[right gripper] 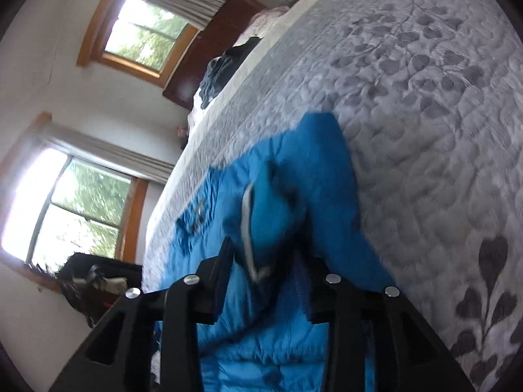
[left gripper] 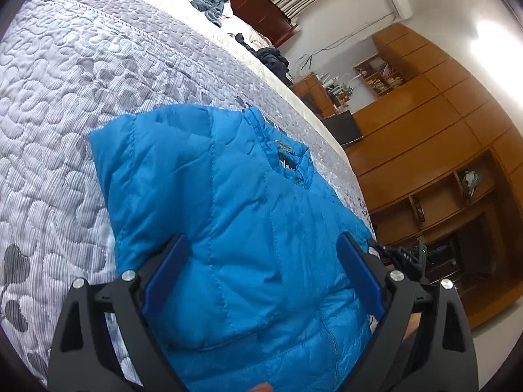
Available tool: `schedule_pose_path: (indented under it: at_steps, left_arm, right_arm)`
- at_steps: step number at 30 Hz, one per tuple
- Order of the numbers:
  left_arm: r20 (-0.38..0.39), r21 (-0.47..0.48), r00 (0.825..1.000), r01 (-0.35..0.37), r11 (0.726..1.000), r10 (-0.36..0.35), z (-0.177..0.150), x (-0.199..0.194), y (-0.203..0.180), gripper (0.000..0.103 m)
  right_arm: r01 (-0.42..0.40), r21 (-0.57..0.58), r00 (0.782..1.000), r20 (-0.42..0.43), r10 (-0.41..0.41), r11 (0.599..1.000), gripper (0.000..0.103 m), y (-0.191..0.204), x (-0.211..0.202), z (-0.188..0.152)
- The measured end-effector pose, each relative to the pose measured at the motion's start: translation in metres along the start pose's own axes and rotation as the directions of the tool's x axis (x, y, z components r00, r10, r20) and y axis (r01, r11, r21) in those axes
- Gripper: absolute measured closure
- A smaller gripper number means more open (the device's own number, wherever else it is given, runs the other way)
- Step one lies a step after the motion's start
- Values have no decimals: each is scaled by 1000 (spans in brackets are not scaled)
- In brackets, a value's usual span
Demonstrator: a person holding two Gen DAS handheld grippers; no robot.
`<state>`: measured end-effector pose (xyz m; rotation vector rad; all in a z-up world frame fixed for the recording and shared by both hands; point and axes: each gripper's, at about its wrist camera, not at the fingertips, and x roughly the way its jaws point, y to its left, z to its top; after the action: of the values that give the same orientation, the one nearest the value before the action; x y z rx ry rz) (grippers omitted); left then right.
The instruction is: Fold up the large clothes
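A blue puffer jacket (left gripper: 228, 215) lies on the grey quilted bedspread (left gripper: 65, 114), close to the bed's right-hand edge, collar toward the far end and hem toward the person. Its sleeves look already turned in, so the body sits as a tidy block.

The left gripper (left gripper: 261, 274) hovers over the near part of the jacket with its blue pads (left gripper: 166, 271) spread wide apart and nothing between them. I'd judge it is placed there to steady or pinch the hem for the next fold.

The right gripper (right gripper: 268, 261) is another matter. Its jaws are drawn in against a bunched ridge of blue fabric, a white-edged fold (right gripper: 250, 228) standing up between them. The picture is smeared by motion, so I can't swear to it, but it looks clamped on the jacket. Lifting from that side makes sense if the near half is to be carried over toward the collar.

Other clothes, a teal heap (left gripper: 207, 0) and a dark pile (left gripper: 273, 58), wait well apart at the far end of the bed.
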<state>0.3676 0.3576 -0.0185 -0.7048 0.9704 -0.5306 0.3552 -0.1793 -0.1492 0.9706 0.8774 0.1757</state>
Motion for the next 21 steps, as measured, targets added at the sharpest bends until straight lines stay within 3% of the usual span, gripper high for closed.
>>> schedule_pose_path:
  at_steps: [2,4,10,12,16,18,21]
  left_arm:
    - [13,2,1000,7,1000,-7,7,-3,-1,12]
    - [-11,4,1000,-6,1000,6,10,3,-1,12]
    - [-76,12,995,-61,998,61,19,27,9,13]
    - [-71,13,995,-67,998,68,21,20,3,13]
    - [-22,66,1000,-1,998,3,23,-5,-23,12]
    - [-44,98,999,-2,995,6,24,0,-30,12]
    - [-127,72,991,-38,997,47,26,28,-19,12]
  right_arm:
    - [-17,35,1000,-24,18,999,68,-3,4,11]
    - [6,17,999,-45,-5,1000,92,-2,9,17]
    - [137,-127,990,2,-138,982,92,3,7,0]
    - [93,-146,995,-5,-95,985,85,4,0,0]
    - [69,-189,991,128,-45,980,75,22,-47,11]
    - [45,-243,996,87,-25,969,75,35,-43,13]
    - [53,-274,998,-24,-62,960,76,36,-11,12]
